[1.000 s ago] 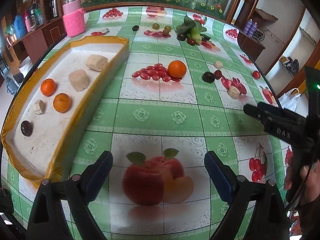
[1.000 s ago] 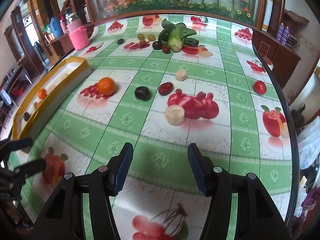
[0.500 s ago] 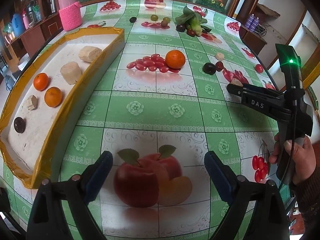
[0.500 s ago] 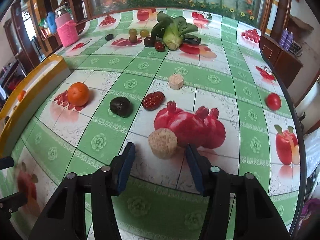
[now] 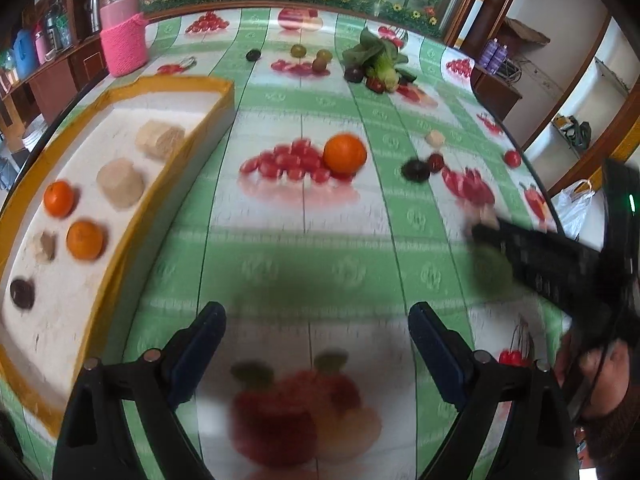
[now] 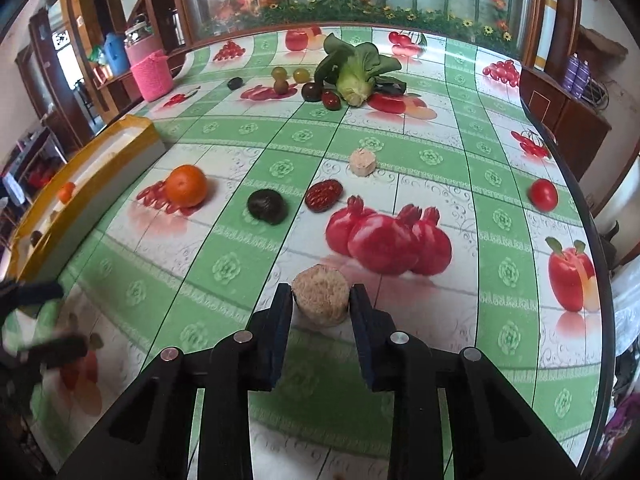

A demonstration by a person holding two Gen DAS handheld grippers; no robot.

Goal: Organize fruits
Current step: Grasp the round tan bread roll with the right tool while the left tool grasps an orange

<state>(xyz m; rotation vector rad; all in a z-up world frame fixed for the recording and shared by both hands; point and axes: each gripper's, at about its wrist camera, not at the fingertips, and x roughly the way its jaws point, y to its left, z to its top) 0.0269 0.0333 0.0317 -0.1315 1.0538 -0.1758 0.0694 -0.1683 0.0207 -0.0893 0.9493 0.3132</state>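
Far left on the surface point(image 5: 304, 248): yellow-rimmed tray point(image 5: 132, 208) w/ two oranges point(image 5: 85, 239), three beige chunks point(image 5: 120, 184) and a dark fruit point(image 5: 22, 293) inside. Left gripper point(image 5: 316, 334) hovers low over the printed cloth just right of the tray, fingers spread wide, nothing between them. Mid-surface: loose orange point(image 6: 186, 185), then dark round fruit point(image 6: 266, 207), red-brown fruit point(image 6: 323, 195), small pale cube point(image 6: 362, 162) behind them. Right gripper point(image 6: 321, 300) sits down on the surface w/ a round beige chunk point(image 6: 320, 300) between its fingers, pads against or nearly against its sides; firm pinch or not, can't tell. Far back: leafy greens point(image 6: 354, 68), few small fruits. Right edge: red tomato point(image 6: 543, 195).
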